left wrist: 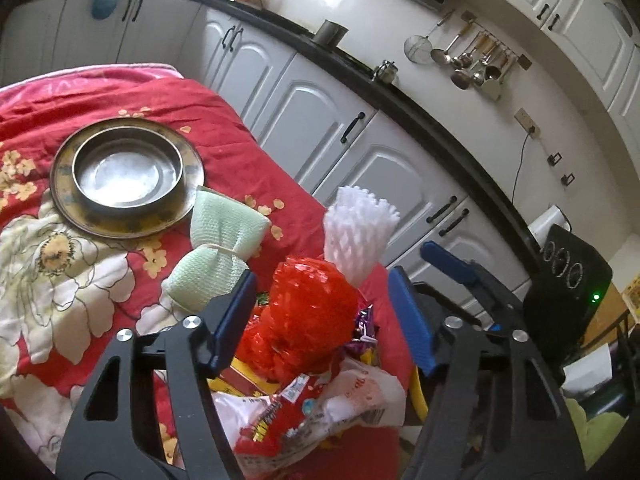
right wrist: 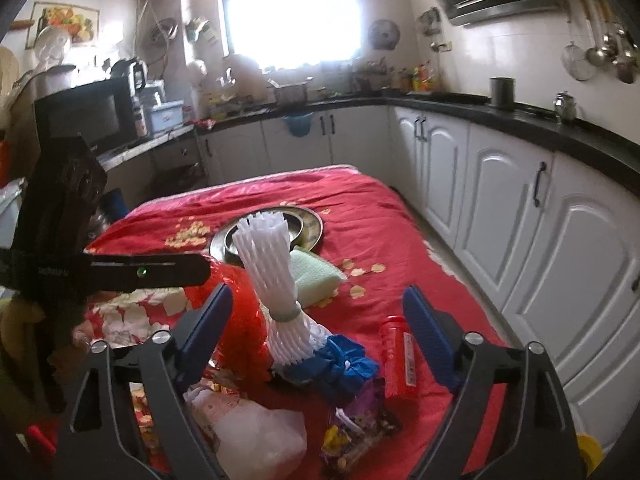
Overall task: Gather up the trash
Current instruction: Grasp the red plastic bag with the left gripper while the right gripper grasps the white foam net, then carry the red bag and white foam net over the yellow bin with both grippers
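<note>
A heap of trash lies on the red flowered cloth (left wrist: pixel 224 128). In the left wrist view my left gripper (left wrist: pixel 322 316) is open above a crumpled red plastic wrapper (left wrist: pixel 310 320), with a white foam net (left wrist: pixel 358 232) behind it, a green foam net (left wrist: pixel 218 248) to the left, and snack wrappers (left wrist: pixel 320 404) below. In the right wrist view my right gripper (right wrist: pixel 320 330) is open around the white foam net (right wrist: pixel 276 280), a blue bag (right wrist: pixel 344 364) and a red tube (right wrist: pixel 398 360). A white plastic bag (right wrist: pixel 256 428) and a purple wrapper (right wrist: pixel 360 420) lie nearer.
A metal bowl on a brass plate (left wrist: pixel 60 176) stands on the cloth beyond the trash; it also shows in the right wrist view (right wrist: pixel 312 228). White cabinets (right wrist: pixel 500 200) under a black counter run along the right side. The left gripper's body (right wrist: pixel 60 240) shows at left.
</note>
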### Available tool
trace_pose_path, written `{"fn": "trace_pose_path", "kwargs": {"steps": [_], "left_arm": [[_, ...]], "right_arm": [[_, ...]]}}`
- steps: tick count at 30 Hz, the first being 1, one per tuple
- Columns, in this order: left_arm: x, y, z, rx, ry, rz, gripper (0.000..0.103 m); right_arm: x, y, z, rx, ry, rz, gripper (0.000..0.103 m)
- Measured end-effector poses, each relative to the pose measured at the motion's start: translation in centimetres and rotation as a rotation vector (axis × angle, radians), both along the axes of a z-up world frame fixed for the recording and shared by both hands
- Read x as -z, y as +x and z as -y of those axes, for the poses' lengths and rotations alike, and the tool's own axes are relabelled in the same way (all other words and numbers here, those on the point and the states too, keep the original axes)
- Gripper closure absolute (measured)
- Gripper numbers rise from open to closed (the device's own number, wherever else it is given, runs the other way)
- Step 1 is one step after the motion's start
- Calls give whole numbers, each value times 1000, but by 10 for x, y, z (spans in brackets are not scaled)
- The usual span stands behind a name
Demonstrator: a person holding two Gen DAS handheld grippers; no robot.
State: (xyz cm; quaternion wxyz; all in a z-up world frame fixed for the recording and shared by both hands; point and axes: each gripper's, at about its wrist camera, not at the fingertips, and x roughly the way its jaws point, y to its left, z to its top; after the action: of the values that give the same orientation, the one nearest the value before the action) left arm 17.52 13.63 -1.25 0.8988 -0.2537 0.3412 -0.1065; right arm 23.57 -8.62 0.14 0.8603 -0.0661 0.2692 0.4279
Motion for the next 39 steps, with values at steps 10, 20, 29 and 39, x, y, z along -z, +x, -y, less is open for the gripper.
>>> {"fn": "trace_pose_path", "kwargs": {"steps": [10,20,29,39], "left_arm": [[6,4,-9,22,-20,-19,87],[-1,-10,-1,25,24,35,98],[-36,-34,5,7,57,154,99],[-67,-49,27,22,99,253,99]], "right_arm": [[17,18,-26,-102,-29,-59,46],[21,17,-22,-135,39,-106,84],[-5,3,12,-92,146,-68,84],[-27,-13,53,-25,203,-35,84]]}}
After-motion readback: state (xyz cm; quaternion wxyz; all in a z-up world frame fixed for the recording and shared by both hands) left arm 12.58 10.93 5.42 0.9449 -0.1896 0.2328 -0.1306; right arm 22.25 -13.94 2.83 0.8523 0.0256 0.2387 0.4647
